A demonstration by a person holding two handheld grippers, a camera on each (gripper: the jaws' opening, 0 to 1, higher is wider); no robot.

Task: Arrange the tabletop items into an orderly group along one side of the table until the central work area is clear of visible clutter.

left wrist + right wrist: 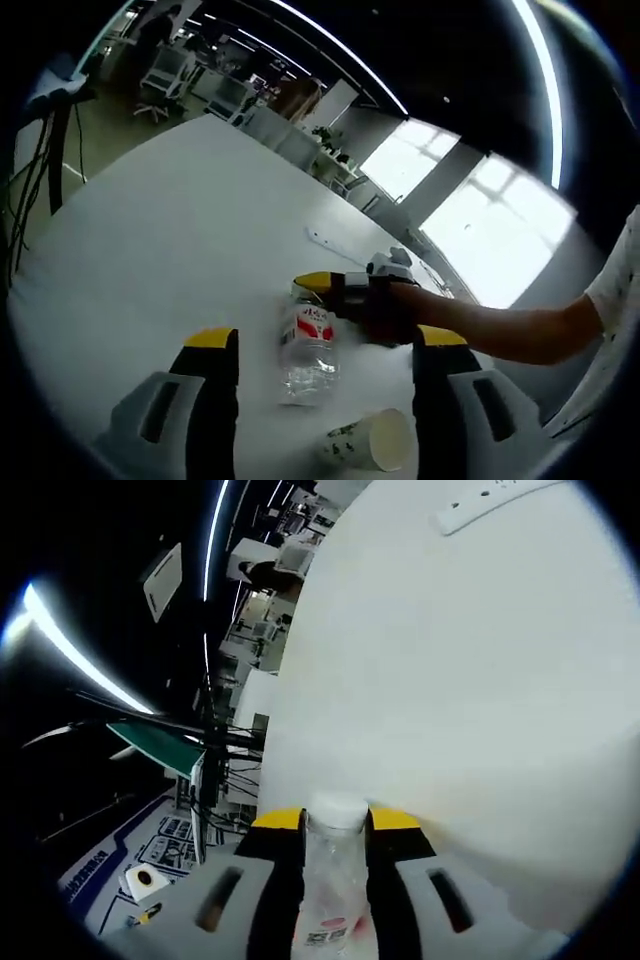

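Right gripper view has the right gripper (335, 855) pinching the water bottle (333, 885) above the table (480, 680), while the left gripper (325, 365) hangs spread, the tipped paper cup (372, 440) apparently unsorted yet.

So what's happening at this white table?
A person is tidying it with a hand-held gripper in each hand. The right gripper is clamped around a clear plastic water bottle. The left gripper is open, its jaws on either side of the bottle. A paper cup lies tipped over on the table nearby.
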